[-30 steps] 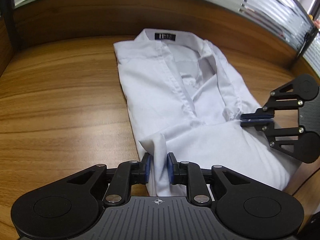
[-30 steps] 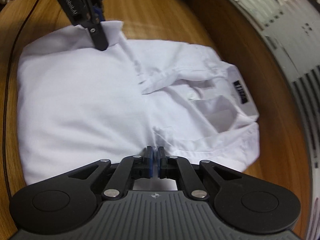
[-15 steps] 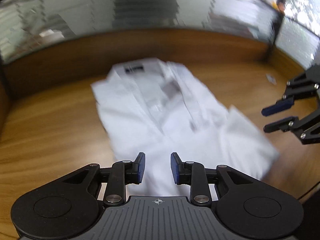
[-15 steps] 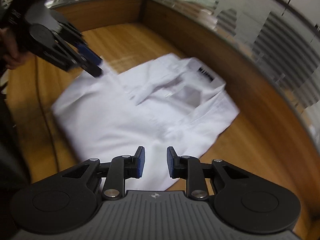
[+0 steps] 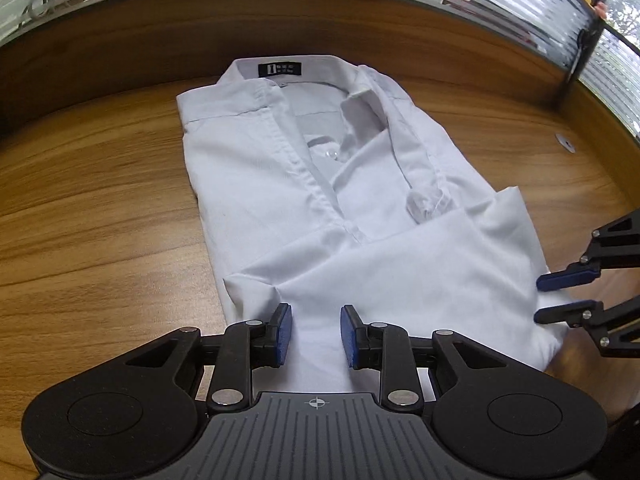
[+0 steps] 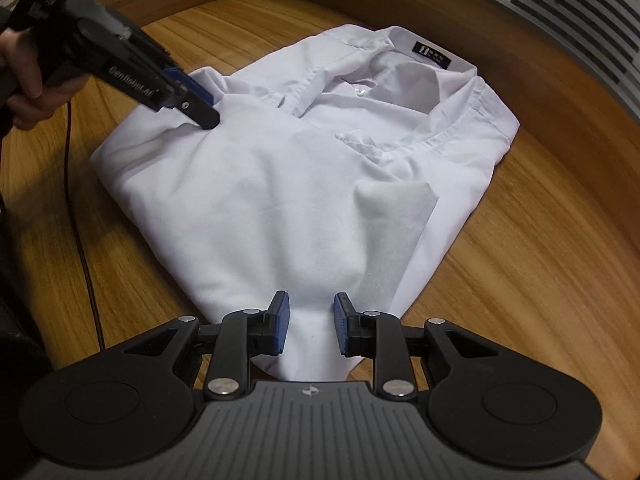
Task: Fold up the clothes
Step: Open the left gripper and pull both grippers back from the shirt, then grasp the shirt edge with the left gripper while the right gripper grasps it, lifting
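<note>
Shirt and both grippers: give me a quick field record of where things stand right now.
shirt: white, folded, lying flat on the wooden table
collar: at far end, dark label showing
bottom fold: laid up over the front, lower part of placket covered
left gripper: open, at the near edge of the shirt, holding nothing
right gripper: open, at the shirt's edge, holding nothing

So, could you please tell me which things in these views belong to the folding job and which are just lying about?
Part of the job:
- white shirt, folded on the wooden table
- left gripper, open at the shirt's near edge
- right gripper, open at the other edge

Just lying about:
- small round disc on the table
- red cable
</note>
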`<state>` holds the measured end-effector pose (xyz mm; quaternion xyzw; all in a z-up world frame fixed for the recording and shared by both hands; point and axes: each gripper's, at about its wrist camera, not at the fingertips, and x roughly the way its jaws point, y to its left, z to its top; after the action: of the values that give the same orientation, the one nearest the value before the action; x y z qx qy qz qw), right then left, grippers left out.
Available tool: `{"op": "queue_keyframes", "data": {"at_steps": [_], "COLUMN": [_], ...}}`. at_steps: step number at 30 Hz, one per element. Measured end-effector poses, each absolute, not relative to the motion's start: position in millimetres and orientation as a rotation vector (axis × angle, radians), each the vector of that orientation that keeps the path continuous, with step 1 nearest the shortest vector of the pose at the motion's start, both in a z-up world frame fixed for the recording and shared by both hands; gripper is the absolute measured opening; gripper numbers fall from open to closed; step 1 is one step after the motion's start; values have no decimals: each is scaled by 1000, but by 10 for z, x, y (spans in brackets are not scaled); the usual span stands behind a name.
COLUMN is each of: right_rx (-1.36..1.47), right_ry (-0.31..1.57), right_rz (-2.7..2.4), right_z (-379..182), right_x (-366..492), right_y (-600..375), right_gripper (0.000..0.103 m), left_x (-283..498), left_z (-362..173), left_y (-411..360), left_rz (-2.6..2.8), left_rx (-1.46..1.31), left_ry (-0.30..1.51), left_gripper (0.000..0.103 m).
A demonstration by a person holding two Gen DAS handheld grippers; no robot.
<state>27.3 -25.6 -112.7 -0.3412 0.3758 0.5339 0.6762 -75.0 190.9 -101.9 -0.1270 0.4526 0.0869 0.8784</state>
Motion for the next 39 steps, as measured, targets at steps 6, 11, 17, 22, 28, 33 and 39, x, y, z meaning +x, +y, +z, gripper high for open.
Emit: {"op": "queue_keyframes", "data": {"at_steps": [6,11,17,22,28,33,39], "right_rx": [-738,-693,-712,-725,-702,-668,-704], "right_ry": [747,730,785,828,812,814,869], "right_rz": [1194,1161,1124,1129,1133,1153,1190], "right_z": [-771,-751,-978,-1195,-912,-731,-921], "right_x": [285,516,761,822,790,621,309], "right_y": [-314,-57,192,200,39,-364,-727], "right_gripper": [28,29,29,29,38,66,80], "left_x": [-931,-964,-820,-678,-775,-1076,-1420], "left_z": [-717,-735,-1001,-1200,-919,-702,-838], "left_y": [1938,2027,2095,2154,2169,2057,1837], "left_rz": [189,245,253,245,216,137,8], "left_rx": [-227,-223,-207,-201,-189,-161,-141], "left_ry": [844,831,895,922,866,853,955], "left_gripper": [35,33,27,28,32,59,74]}}
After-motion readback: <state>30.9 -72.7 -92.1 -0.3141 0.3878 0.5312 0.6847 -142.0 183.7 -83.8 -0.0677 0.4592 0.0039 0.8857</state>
